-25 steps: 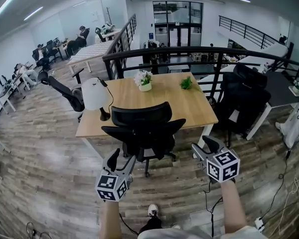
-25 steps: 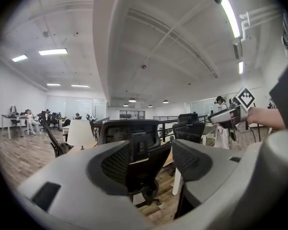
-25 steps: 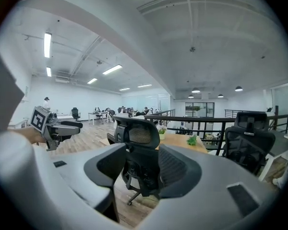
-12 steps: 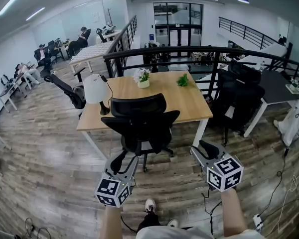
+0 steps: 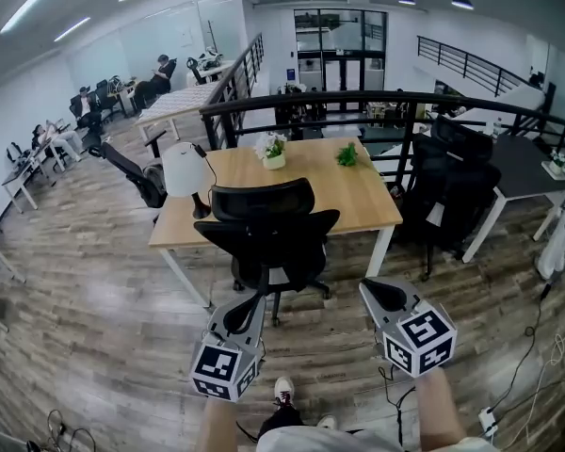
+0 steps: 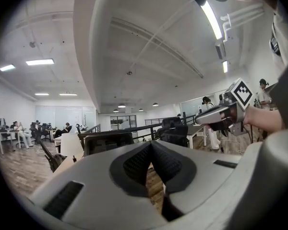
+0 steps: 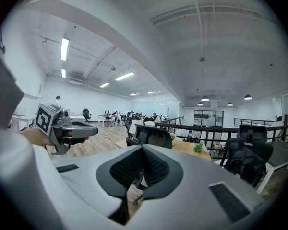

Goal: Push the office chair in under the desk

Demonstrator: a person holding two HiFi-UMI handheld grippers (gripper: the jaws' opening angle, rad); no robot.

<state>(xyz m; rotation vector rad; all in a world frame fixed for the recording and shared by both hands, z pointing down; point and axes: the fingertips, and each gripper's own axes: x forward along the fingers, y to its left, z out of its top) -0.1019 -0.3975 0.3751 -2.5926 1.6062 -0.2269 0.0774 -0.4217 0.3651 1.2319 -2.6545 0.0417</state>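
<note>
Overhead, the chair [image 5: 268,229] stands at the desk's [image 5: 358,201] near edge, its backrest toward the person. The left gripper [image 5: 248,311] and right gripper [image 5: 381,293] hang near behind it, touching nothing. Left gripper view: the jaws have just been closing and now meet, with nothing between them; the chair's back shows beyond. Right gripper view: likewise, jaws just closed together, empty, chair ahead.

Left claw [image 5: 252,301] and right claw [image 5: 367,290], just closed on nothing, point forward.
</note>
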